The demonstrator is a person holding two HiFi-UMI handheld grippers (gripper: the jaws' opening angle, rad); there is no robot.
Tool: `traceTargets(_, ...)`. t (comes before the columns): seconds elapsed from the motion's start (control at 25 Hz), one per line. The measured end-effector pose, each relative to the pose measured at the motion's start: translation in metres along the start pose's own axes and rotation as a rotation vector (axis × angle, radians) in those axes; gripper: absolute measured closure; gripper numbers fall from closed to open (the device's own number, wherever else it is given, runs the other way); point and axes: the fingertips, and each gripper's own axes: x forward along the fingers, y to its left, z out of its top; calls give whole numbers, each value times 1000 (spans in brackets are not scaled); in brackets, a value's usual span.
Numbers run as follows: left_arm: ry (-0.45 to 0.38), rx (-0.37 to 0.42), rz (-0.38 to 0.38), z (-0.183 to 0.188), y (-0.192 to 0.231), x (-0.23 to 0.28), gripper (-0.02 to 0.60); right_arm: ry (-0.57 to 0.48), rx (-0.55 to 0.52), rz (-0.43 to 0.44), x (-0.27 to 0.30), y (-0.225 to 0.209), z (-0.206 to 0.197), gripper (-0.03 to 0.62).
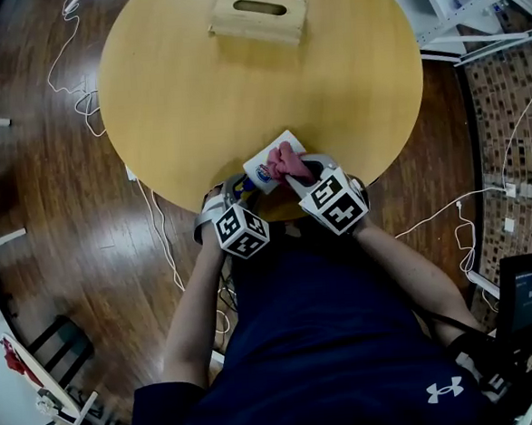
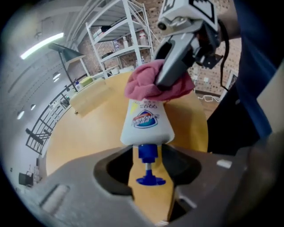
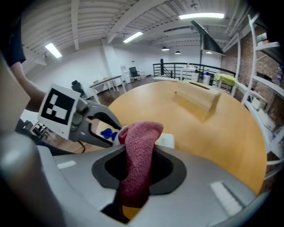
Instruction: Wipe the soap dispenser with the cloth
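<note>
I see the soap dispenser (image 1: 265, 166) lying at the desk's (image 1: 194, 94) near edge, with bare wood stretching to the wooden box (image 1: 259, 15). The left hand-held gripper (image 2: 148, 170) points steeply down, jaws loosely apart around the blue pump (image 2: 147, 165). The right hand-held gripper (image 3: 133, 186) pinches the cloth (image 3: 138, 150) onto the bottle.

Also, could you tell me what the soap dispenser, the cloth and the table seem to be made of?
The soap dispenser looks like plastic: a smooth white body with a blue pump. The cloth is soft pinkish-red fabric, perhaps microfibre or terry, given its fuzzy nap. The table looks like light wood or laminate, smooth with a faint sheen.
</note>
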Motion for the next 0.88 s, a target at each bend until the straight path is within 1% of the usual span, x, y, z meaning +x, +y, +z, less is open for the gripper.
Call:
traceTargets(0.08,3,-7,-2,-1,3,3,446,23,-85,114,10,38,6,491)
traceTargets(0.16,-14,-42,-18,1,4,1,448,59,-141,195,19,66,0,491)
traceTargets(0.24,-25,-53,-34,2,4,-1,448,80,-141,219,25,77,-8,491)
traceTargets(0.36,-32,-26,-42,2,3,-3,448,72,-100,213,27,71,-12,491)
traceTargets(0.64,-27,-23,-56,-2,3,-5,446,52,-25,164,22,42,-16,491)
traceTargets(0.88,-20,-17,-49,-7,2,-5,445,37,62,109,20,11,-36,491)
